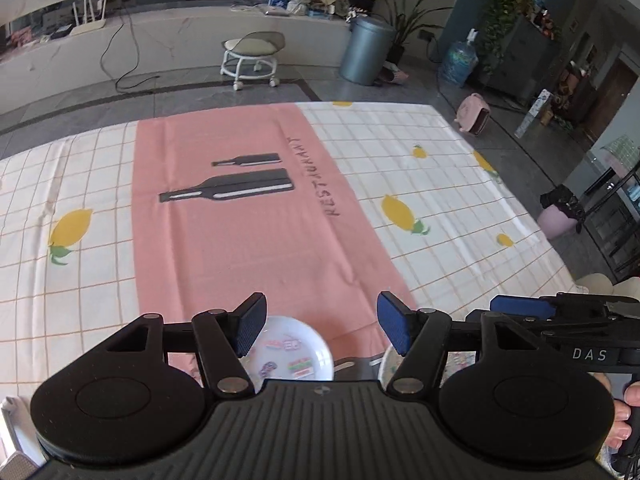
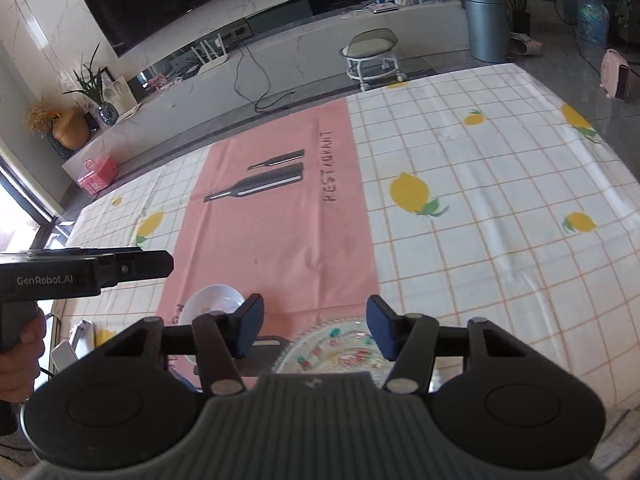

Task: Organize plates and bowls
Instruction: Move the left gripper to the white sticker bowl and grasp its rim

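A white bowl (image 1: 296, 354) with small coloured prints inside sits on the pink runner (image 1: 248, 240), just below my left gripper (image 1: 322, 326), which hangs open above it with nothing between the pads. To its right, the edge of a clear patterned plate (image 1: 385, 366) shows behind the right finger. In the right wrist view that glass plate (image 2: 332, 348) lies under my right gripper (image 2: 316, 330), which is open and empty above it. The white bowl (image 2: 214, 304) lies to its left. Each gripper shows in the other's view: the right gripper (image 1: 498, 306) and the left gripper (image 2: 164, 266).
A checked tablecloth (image 2: 480, 220) with lemon prints covers the table around the runner. A white object (image 2: 74, 344) lies at the near left edge. Beyond the far edge stand a small wheeled stool (image 1: 252, 56) and a grey bin (image 1: 366, 50) on the floor.
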The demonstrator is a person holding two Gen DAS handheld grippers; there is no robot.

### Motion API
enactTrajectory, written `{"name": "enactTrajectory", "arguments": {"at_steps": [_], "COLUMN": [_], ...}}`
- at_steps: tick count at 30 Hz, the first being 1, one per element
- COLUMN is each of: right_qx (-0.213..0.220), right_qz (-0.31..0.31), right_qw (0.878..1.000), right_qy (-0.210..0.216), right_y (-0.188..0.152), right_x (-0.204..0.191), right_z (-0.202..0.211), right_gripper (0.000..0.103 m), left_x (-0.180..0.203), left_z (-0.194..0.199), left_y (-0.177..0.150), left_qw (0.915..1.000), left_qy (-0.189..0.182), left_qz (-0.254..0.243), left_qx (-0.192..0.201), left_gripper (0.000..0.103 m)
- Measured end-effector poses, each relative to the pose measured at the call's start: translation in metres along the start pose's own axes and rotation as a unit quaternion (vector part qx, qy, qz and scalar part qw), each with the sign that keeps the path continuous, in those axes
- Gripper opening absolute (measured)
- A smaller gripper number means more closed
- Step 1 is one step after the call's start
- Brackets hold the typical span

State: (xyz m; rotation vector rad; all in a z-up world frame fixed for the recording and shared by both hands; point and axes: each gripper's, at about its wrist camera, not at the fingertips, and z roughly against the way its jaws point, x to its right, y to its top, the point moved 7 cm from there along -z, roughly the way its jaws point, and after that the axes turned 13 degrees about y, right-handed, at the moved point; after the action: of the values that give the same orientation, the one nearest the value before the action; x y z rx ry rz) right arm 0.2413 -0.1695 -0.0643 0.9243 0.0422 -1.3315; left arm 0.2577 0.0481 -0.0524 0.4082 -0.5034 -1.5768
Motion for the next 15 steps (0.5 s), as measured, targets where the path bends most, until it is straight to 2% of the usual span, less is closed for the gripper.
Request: {"name": "enactTrajectory", "arguments": {"at_steps": [3, 6, 8, 11, 15], "right_qx": [-0.026, -0.056, -0.077, -0.103, -0.126], "right_qz": [0.002, 0.011, 0.023, 0.022, 0.023], "right_qw": [0.999, 0.998, 0.996, 0.994, 0.992], "right_qy": [0.025, 0.033, 0.026, 0.022, 0.015], "right_y": [0.000, -0.007, -0.014, -0.026, -0.039], "right_x": [-0.016, -0.029, -0.035, -0.037, -0.034], "right_z": [-0.031, -0.062, -0.082, -0.106, -0.128], "right_gripper": [0.045, 0.044, 0.043, 0.040, 0.037], "left_x": [-0.023, -0.044, -0.050, -0.050, -0.046], "left_z": [-0.020, -0.039, -0.049, -0.054, -0.069], "left_y": [-0.005, -0.010, -0.016, -0.023, -0.034], "left_qw": [0.9989, 0.9959, 0.9954, 0.9959, 0.9920], "left_qy": [0.037, 0.057, 0.043, 0.027, 0.009], "left_qz": [0.001, 0.018, 0.003, -0.040, -0.063], "left_qx": [-0.029, -0.069, -0.085, -0.077, -0.109], "left_gripper": [0.071, 0.069, 0.068, 0.068, 0.068]}}
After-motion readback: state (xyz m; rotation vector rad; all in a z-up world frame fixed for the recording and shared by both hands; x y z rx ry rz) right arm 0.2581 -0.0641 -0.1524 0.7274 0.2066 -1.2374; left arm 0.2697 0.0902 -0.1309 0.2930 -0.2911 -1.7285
